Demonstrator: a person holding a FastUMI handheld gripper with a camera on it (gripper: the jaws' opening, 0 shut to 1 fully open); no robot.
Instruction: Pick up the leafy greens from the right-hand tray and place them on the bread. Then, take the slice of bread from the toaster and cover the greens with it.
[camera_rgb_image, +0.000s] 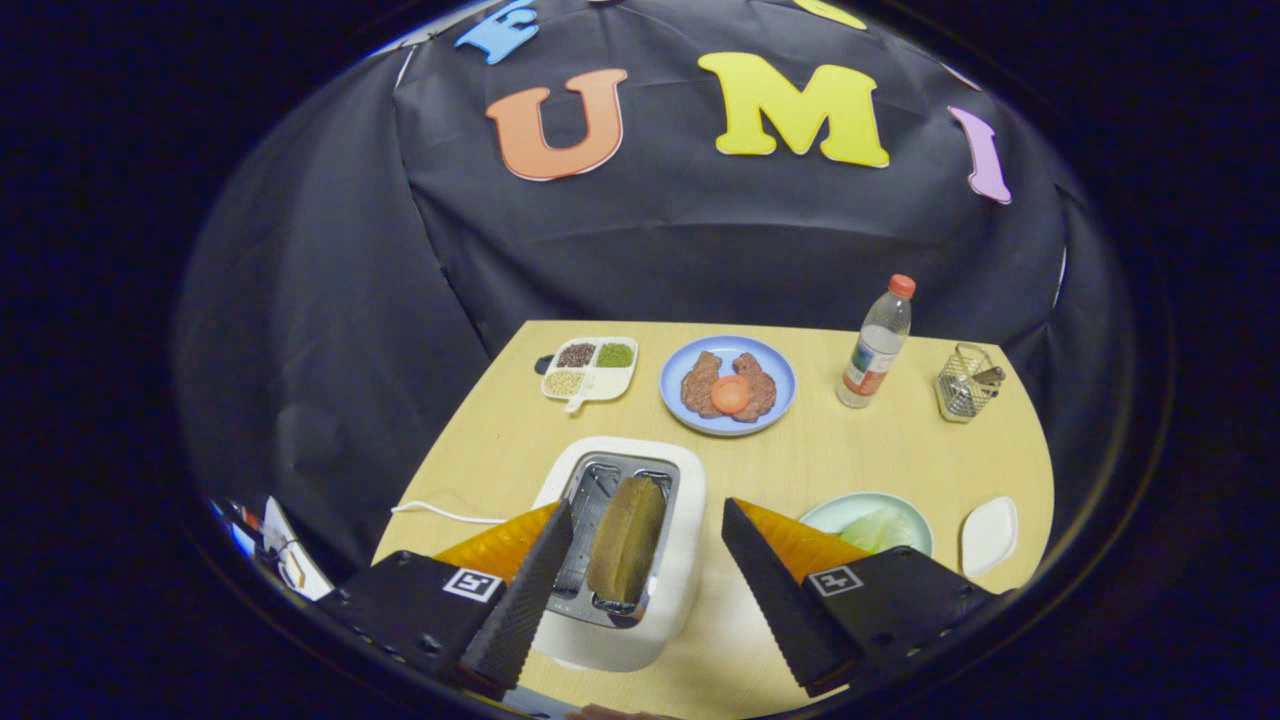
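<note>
No readable text, square black-and-white marker tag (472, 584) on the left finger mount, a like tag (835, 580) on the right one, bottle (877, 345) label on the bench too small to make out, fingers (520, 590) spread wide.

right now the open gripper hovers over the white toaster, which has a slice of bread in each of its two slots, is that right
Not quite. In the gripper view, the white toaster holds a brown slice of bread in just one of its two slots; the slot beside it stands empty. The rest holds: the gripper is open, its fingers spread to either side of the toaster.
</note>
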